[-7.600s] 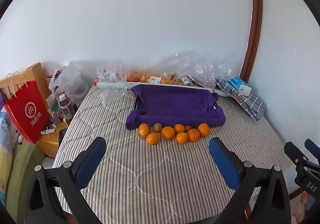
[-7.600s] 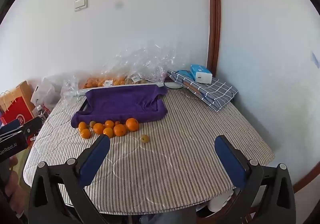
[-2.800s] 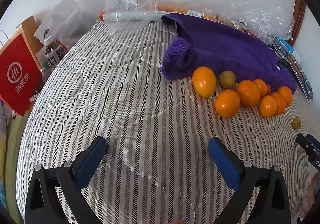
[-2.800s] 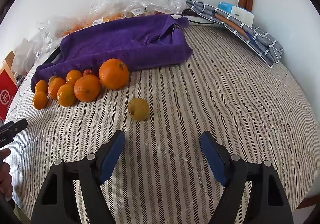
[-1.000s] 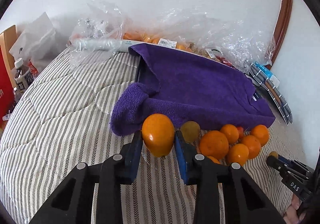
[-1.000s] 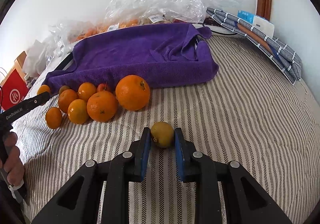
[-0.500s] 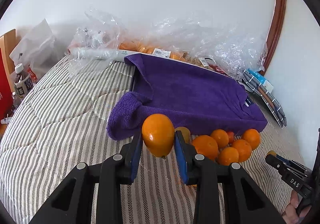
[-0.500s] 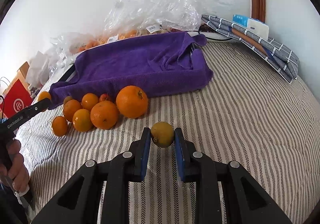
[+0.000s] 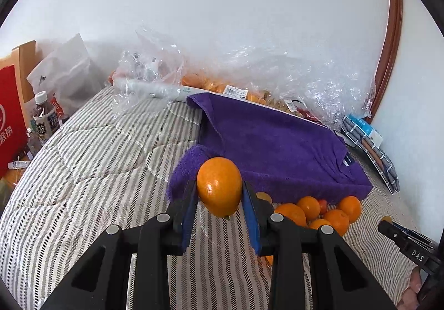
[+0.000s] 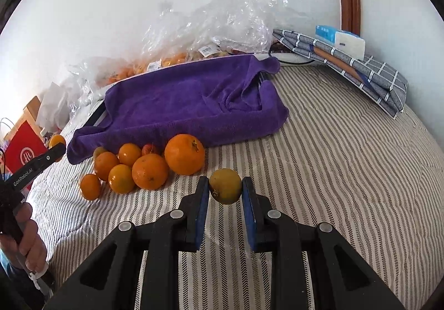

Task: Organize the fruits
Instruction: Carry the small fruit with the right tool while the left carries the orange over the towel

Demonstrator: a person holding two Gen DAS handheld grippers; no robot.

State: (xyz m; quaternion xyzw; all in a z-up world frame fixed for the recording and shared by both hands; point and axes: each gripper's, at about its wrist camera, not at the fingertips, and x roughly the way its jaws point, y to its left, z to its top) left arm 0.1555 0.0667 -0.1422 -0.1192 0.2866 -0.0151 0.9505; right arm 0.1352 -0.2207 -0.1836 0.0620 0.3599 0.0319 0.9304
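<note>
My left gripper (image 9: pixel 220 193) is shut on a large orange (image 9: pixel 219 186) and holds it above the striped table, in front of the purple towel (image 9: pixel 274 143). My right gripper (image 10: pixel 224 190) is shut on a small yellow fruit (image 10: pixel 225 185) and holds it just above the table. Several oranges (image 10: pixel 149 168) lie in a cluster along the towel's front edge (image 10: pixel 194 104); they also show in the left wrist view (image 9: pixel 319 213). The left gripper with its orange (image 10: pixel 57 142) shows at the left of the right wrist view.
Clear plastic bags with packed fruit (image 9: pixel 249 79) lie behind the towel by the wall. A folded checked cloth with a tissue pack (image 10: pixel 349 57) sits at the back right. A red paper bag (image 9: pixel 11 116) and bottles (image 9: pixel 45 118) stand left of the table.
Both grippers have risen a little with their fruit. The left one has lifted the orange further above the table; the right one has lifted the yellow fruit slightly.
</note>
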